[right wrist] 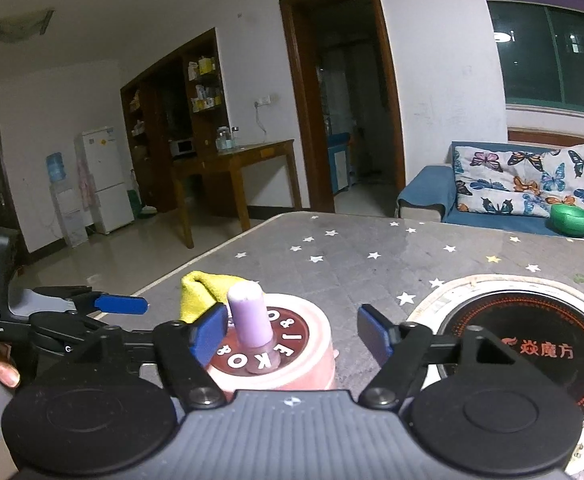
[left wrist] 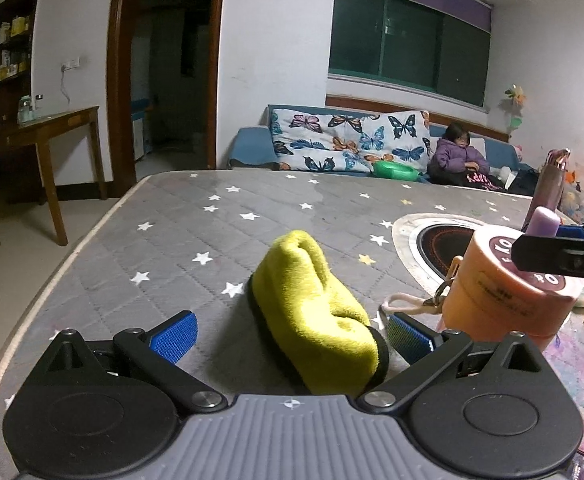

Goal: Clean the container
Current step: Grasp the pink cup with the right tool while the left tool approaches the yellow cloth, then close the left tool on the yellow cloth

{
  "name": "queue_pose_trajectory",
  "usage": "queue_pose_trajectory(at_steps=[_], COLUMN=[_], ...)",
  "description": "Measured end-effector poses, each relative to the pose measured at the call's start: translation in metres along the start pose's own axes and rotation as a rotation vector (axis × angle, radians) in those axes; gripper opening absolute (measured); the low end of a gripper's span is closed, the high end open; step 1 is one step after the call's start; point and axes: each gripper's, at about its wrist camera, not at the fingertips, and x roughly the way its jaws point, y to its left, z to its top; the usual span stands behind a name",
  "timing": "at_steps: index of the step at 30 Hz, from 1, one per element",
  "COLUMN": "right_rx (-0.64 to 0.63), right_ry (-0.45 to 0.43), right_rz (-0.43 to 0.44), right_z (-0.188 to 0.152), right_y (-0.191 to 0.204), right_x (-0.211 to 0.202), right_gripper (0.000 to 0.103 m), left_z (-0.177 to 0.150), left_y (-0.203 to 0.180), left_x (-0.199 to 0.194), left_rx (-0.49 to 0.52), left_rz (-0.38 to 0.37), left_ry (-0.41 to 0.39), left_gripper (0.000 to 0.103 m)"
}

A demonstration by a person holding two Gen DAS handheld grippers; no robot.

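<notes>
The pink container (right wrist: 275, 344) stands upright on the grey star-patterned table cover (left wrist: 251, 216), a purple cap (right wrist: 249, 320) rising from its brown lid. The right gripper (right wrist: 292, 336) hangs over it with jaws spread wide — holding nothing. The left gripper (left wrist: 289, 332) is equally wide open around a folded yellow-green cloth (left wrist: 312, 308) — just beside the container, pads clear of it.

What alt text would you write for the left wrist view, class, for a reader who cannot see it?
An open left gripper straddles a crumpled yellow-green fleece cloth on a grey star-patterned quilted table cover. To the right stands a peach cylindrical container, with the right gripper above its lid.
</notes>
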Motion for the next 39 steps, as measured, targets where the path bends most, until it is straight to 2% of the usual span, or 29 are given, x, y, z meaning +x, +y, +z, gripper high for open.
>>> queue_pose_trajectory(at_steps=[3, 11, 17, 25, 26, 28, 30, 35, 39], right_rx=[0.017, 0.047, 0.056, 0.065, 0.065, 0.069, 0.073, 0.067, 0.067], right_ry=[-0.001, -0.019, -0.051, -0.046, -0.046, -0.046, -0.047, -0.044, -0.040], right_rz=[0.002, -0.012, -0.032, -0.053, -0.053, -0.053, -0.056, -0.060, -0.055], right_z=[-0.002, -0.009, -0.010, -0.013, -0.013, -0.014, -0.013, -0.013, -0.012], right_y=[-0.001, -0.001, -0.002, -0.004, -0.005, -0.005, -0.006, -0.004, -0.003], right_x=[0.000, -0.002, -0.005, 0.004, 0.004, 0.005, 0.007, 0.006, 0.007], right_gripper=[0.085, 0.091, 0.091, 0.091, 0.091, 0.092, 0.092, 0.092, 0.092], left_z=[0.000, 0.000, -0.001, -0.004, -0.004, -0.005, -0.006, -0.007, -0.007], left_y=[-0.003, -0.012, -0.017, -0.018, -0.018, -0.018, -0.017, -0.018, -0.016], left_x=[0.007, 0.016, 0.020, 0.033, 0.034, 0.037, 0.039, 0.030, 0.021], left_rx=[-0.001, 0.009, 0.028, 0.040, 0.041, 0.042, 0.044, 0.083, 0.091], left_rz=[-0.003, -0.019, -0.036, -0.080, -0.087, -0.100, -0.114, -0.124, -0.111], left_ry=[0.004, -0.008, -0.013, 0.004, 0.006, 0.009, 0.012, -0.020, -0.019], left_gripper=[0.103, 0.102, 0.096, 0.068, 0.058, 0.049, 0.033, 0.030, 0.037])
